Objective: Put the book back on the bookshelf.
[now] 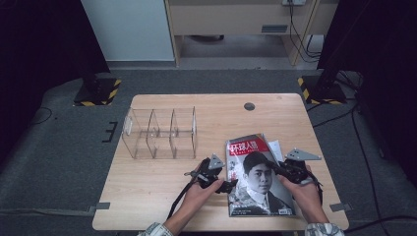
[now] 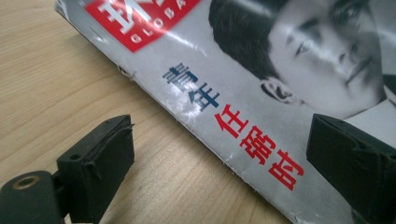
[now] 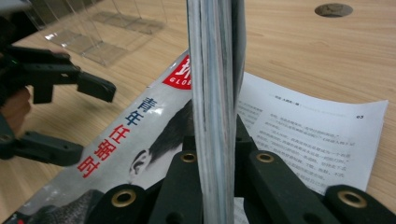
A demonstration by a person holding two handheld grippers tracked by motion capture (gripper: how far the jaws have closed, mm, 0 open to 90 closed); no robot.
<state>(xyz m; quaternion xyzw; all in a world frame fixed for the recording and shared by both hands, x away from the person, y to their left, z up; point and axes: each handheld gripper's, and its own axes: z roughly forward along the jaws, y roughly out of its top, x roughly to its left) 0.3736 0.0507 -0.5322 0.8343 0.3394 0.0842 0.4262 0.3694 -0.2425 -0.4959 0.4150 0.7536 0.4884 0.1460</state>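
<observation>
— What do we see on the wooden table (image 1: 162,196)?

— We see, largest first, a clear acrylic organizer (image 1: 161,132) with three compartments standing left of the magazine (image 1: 258,177), which lies near the table's front edge, its cover portrait facing up. A loose printed page (image 3: 317,140) lies flat beside the magazine on its right.

— And our two grippers?

— The left gripper (image 1: 228,186) sits at the magazine's left edge, jaws spread wide; in the left gripper view one jaw stands over bare wood and the other over the cover, nothing pinched. The right gripper (image 1: 276,167), at the magazine's right edge, has its jaws clamped tight on a lifted sheaf of pages (image 3: 215,93), held upright above the cover.
</observation>
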